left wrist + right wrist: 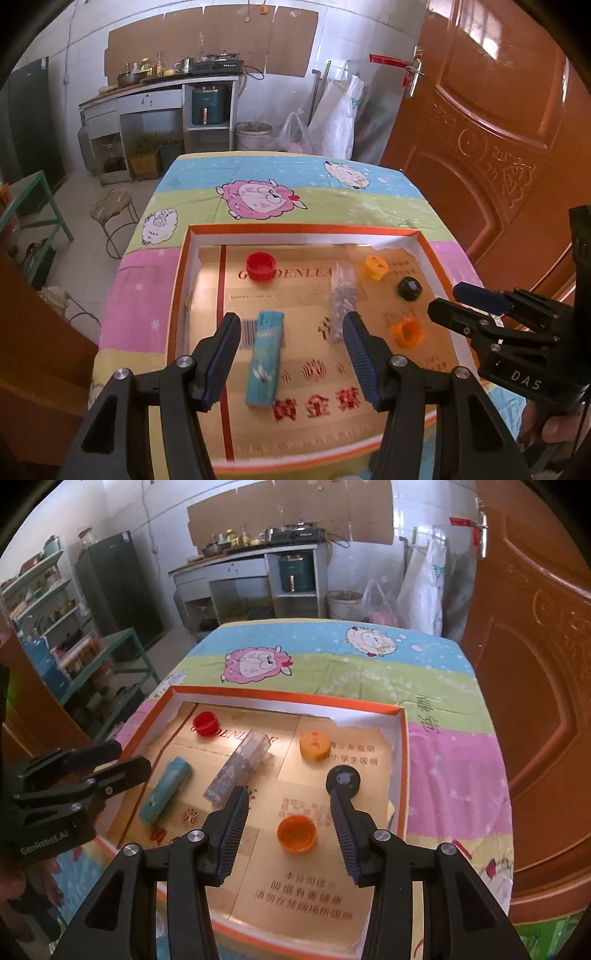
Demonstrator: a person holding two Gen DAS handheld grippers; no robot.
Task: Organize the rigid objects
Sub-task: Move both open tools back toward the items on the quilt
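A shallow orange-rimmed box (299, 229) (288, 696) with a gold printed floor lies on the table. In it lie a red cap (260, 266) (205, 723), a yellow cap (376, 267) (314, 746), a black cap (409, 288) (344, 780), an orange cap (406, 333) (296, 833), a teal box (265, 357) (166, 789) and a clear patterned box (342, 299) (240, 766). My left gripper (291, 332) (122, 764) is open above the teal box. My right gripper (289, 805) (448, 299) is open above the orange cap.
The table wears a striped cartoon-sheep cloth (295, 184) (332, 657). A brown door (498, 129) (535, 664) stands close on the right. A stool (112, 206) and green frame (40, 206) stand on the left; a kitchen counter (159, 88) is at the back.
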